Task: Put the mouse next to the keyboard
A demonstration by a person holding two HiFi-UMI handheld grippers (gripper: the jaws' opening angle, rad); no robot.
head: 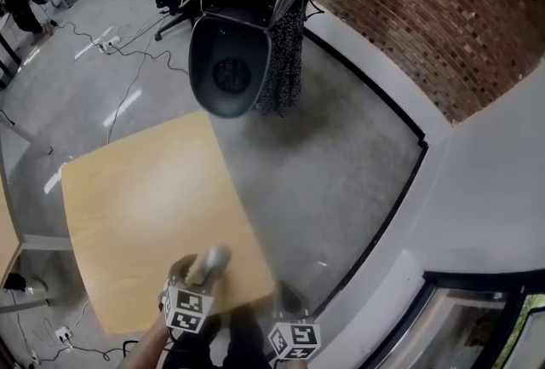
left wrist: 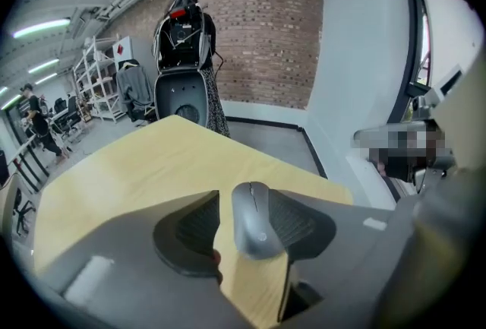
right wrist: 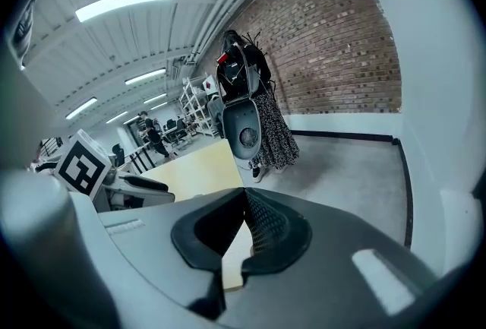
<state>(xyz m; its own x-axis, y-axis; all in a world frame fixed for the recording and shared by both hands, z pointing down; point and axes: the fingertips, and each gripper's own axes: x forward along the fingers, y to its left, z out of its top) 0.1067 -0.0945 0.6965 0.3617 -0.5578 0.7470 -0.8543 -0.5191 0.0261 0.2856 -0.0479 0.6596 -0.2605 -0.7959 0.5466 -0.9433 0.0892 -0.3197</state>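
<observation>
Our left gripper (left wrist: 253, 207) is over the near edge of the table (head: 140, 201). Its jaws are partly apart with the grey mouse (left wrist: 255, 219) between them. It's snug to the right pad, and a sliver of wood shows at the left one. Our right gripper (right wrist: 244, 202) hangs just off the table's near right corner, jaws pinched together on nothing. The tabletop's pale wood. Past the table's far corner there's a black chair (head: 228, 69) draped with patterned cloth (head: 285, 60), then grey floor (head: 332, 163) and a brick wall (head: 426, 9).

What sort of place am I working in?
Probably an open workshop or lab space: red brick wall, bare grey concrete floor, white metal shelving racks at the back.
</observation>
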